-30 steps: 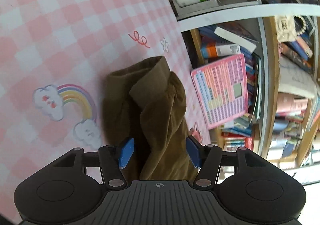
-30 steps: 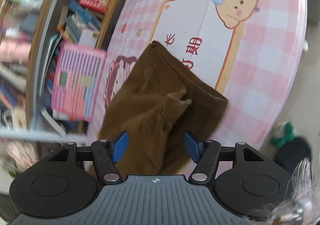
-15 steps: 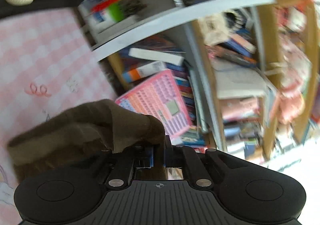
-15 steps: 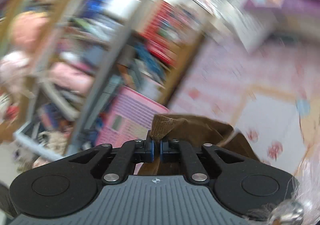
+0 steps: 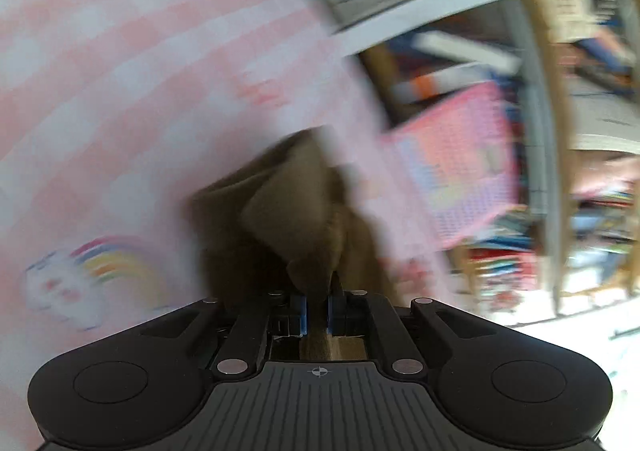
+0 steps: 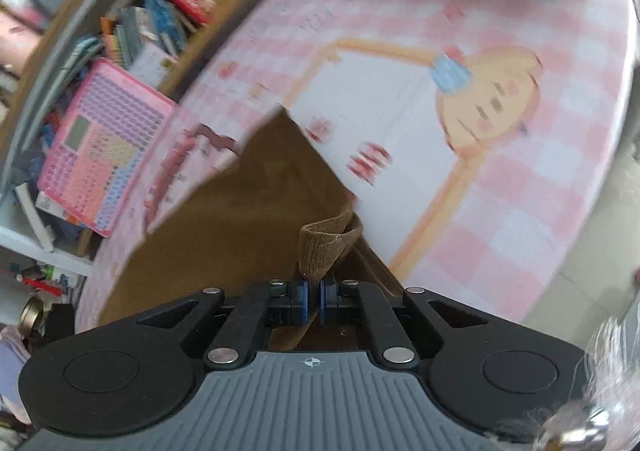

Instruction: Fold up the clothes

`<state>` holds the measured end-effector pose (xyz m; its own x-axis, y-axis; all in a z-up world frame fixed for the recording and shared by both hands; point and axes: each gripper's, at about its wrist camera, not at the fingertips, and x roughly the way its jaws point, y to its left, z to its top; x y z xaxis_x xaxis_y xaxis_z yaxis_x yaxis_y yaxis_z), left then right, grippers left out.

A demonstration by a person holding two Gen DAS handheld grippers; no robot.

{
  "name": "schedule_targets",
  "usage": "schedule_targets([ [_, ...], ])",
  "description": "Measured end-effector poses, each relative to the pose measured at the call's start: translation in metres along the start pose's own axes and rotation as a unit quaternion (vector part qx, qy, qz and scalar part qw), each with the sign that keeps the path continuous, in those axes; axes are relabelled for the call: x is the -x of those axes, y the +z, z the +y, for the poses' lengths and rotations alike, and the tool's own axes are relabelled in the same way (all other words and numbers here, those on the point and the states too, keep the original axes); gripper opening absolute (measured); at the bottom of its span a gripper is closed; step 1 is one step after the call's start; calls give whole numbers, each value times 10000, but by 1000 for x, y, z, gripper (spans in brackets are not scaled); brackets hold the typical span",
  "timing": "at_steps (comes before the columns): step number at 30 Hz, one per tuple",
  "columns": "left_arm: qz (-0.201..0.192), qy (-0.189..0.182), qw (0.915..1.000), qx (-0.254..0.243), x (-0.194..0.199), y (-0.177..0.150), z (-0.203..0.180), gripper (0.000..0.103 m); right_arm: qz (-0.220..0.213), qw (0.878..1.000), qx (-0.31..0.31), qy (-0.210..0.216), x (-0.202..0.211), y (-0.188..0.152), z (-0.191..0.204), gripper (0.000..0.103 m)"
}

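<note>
A brown corduroy garment [image 6: 240,219] lies partly on the pink checked tablecloth [image 6: 540,179] and hangs from both grippers. My right gripper [image 6: 314,301] is shut on a folded edge of the garment, with a cloth loop sticking up between the blue pads. My left gripper [image 5: 317,311] is shut on another edge of the same garment [image 5: 288,219], which bunches up just ahead of it. The left wrist view is blurred by motion.
A bookshelf [image 6: 120,11] full of books stands along the table's far edge, with a pink toy keyboard [image 6: 100,147] leaning on it; both show in the left wrist view [image 5: 460,163]. The tablecloth [image 5: 120,71] carries a rainbow print and a cartoon bread print.
Both grippers closed on the garment's edges a second ago and lifted it. They have now swung back down toward the table with the cloth still held.
</note>
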<state>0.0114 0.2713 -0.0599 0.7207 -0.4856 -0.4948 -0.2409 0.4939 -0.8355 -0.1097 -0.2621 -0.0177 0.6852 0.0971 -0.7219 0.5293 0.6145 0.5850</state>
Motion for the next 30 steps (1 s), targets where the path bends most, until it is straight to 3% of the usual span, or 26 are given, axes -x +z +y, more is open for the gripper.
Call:
schedule_targets([
  [2, -130, -358, 9986, -355, 14, 4, -24, 7, -260, 9991, 112, 327, 16, 10, 16, 5],
  [3, -131, -297, 9983, -477, 17, 5, -28, 7, -375, 9981, 165, 458, 24, 13, 20, 5],
  [6, 101, 365, 9979, -521, 7, 2, -10, 7, -272, 9989, 170, 328, 29, 8, 13, 5],
  [10, 376, 972, 9943, -220, -5, -6, 18, 8, 321, 9985, 313, -302, -1, -10, -4, 6],
  [12, 298, 955, 9948, -200, 0, -7, 18, 15, 327, 9973, 391, -524, -3, -19, -6, 13],
  [14, 244, 953, 9949, -205, 7, -7, 17, 26, 108, 9956, 522, -768, 4, -22, -2, 34],
  [15, 225, 992, 9946, -210, 10, -6, 18, 31, -8, 9944, 616, -864, 11, -24, -1, 39],
  [17, 143, 1055, 9942, -156, 19, -8, 23, 51, -89, 9919, 809, -978, 17, -26, 0, 40],
  [19, 85, 1078, 9941, 8, 19, -9, 30, 55, -75, 9892, 960, -1109, 15, -28, -1, 41],
  [24, 143, 1099, 9935, 272, -1, -11, 36, 57, 139, 9856, 1110, -1271, -2, -37, 1, 40],
  [27, 67, 1059, 9939, 313, -9, -13, 32, 57, 158, 9817, 1322, -1362, -11, -39, 9, 31],
  [29, -8, 1048, 9937, 395, -14, -14, 31, 47, 169, 9774, 1568, -1410, -16, -39, 14, 24],
  [30, -17, 1077, 9932, 450, -17, -15, 31, 37, 187, 9751, 1716, -1390, -19, -39, 17, 21],
])
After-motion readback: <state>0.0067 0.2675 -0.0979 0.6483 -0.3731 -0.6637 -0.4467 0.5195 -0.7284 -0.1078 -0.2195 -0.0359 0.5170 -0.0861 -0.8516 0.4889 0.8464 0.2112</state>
